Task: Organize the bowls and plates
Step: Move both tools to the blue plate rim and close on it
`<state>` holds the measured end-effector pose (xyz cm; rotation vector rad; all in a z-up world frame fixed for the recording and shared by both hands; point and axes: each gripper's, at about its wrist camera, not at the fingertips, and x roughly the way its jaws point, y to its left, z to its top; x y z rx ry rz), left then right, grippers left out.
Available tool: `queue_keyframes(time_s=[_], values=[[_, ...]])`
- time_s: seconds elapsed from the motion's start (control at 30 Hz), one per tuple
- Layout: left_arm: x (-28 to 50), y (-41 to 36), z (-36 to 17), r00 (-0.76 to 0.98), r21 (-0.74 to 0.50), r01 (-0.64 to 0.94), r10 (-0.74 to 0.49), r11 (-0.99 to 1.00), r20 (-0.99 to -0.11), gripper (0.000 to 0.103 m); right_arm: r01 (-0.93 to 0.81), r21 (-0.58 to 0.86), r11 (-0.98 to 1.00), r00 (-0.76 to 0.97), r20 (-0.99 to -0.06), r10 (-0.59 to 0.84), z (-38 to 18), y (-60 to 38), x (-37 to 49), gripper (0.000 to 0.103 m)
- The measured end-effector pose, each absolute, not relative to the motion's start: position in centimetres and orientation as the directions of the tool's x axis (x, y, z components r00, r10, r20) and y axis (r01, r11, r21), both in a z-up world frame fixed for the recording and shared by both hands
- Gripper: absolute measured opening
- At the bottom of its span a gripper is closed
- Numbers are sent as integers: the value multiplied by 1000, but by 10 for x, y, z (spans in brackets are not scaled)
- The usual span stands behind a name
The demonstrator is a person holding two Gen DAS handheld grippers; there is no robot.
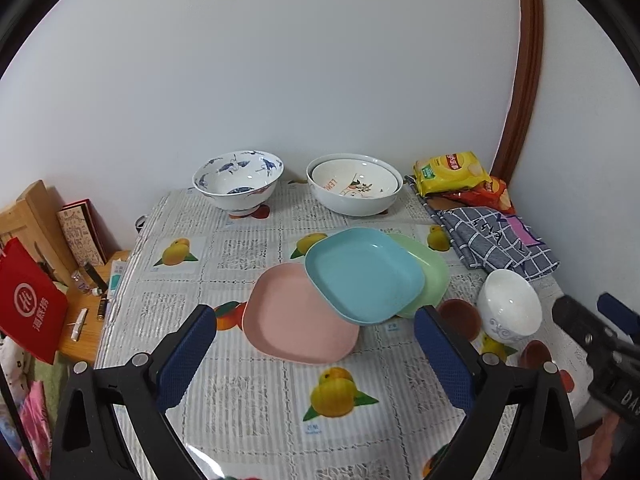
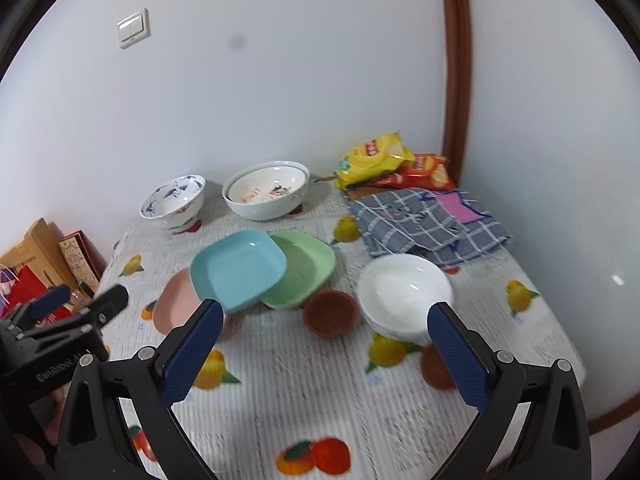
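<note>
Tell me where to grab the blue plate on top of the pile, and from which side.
Take the blue plate by its raised rim at the near edge, probably with the left gripper, which is open in front of it. That edge overhangs the pink plate, so one finger should slip under it.

My tongs' pads [image 1: 188,356] look like rough, matt blue rubber. The blue plate [image 1: 362,274] is smooth plastic with a soft sheen — the white bowl [image 2: 404,294] glossy glazed ceramic. A checked cloth [image 2: 428,220] lies matt and woven.

Yellow snack bag [image 1: 450,171] and checked cloth [image 1: 496,242] at the table's far right corner; red bag [image 1: 30,304] beyond its left edge.
</note>
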<state>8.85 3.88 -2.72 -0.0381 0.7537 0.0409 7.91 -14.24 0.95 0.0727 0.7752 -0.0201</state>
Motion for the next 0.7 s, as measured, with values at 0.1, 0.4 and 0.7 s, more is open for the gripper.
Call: queue_keyframes(time_s=[0.1,0.4,0.7], values=[[109,44,-34,707,-10,-55,32,998,-707,99,23,59,998,704,-710,26,7,-138,108,100],[168,46,-44,692,30,-65,67,997,-719,99,-22,137,990,694,-711,114,1,-134,182,99],[205,41,-76,663,48,-62,77,997,-745,99,-64,95,993,661,-742,114,-50,-125,213,88]])
